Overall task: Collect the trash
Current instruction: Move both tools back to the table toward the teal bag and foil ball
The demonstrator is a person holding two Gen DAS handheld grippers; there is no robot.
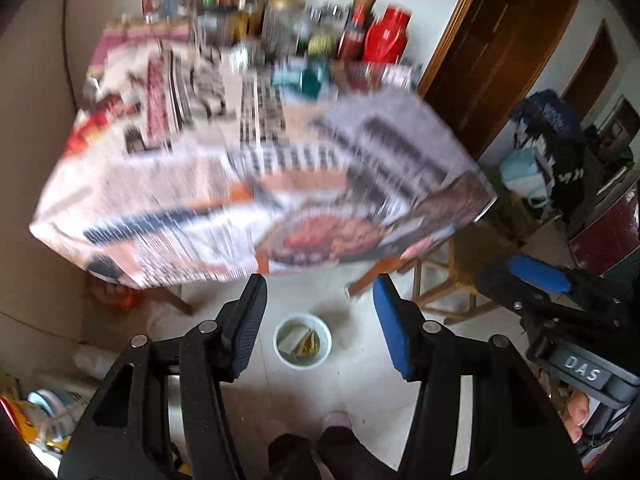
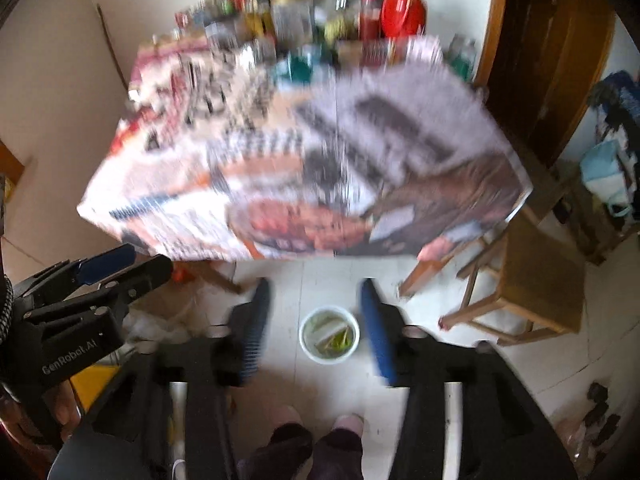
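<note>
A small white bin [image 1: 302, 341] stands on the pale tiled floor in front of the table, with paper scraps and a yellow-green wrapper inside; it also shows in the right wrist view [image 2: 329, 335]. My left gripper [image 1: 320, 312] is open and empty, held high above the bin. My right gripper [image 2: 316, 320] is open and empty, also high above the bin. Each gripper shows in the other's view: the right one [image 1: 540, 276] at the right edge, the left one [image 2: 108, 264] at the left edge. Both views are motion-blurred.
A table covered in printed newspaper [image 1: 248, 160] holds several bottles, jars and a red container [image 1: 386, 34] along its far edge. A wooden stool [image 2: 536, 280] stands to the right. A dark wooden door [image 1: 500, 40] is behind. Bags and clutter [image 1: 548, 152] sit at the right. My feet [image 2: 316, 436] show below.
</note>
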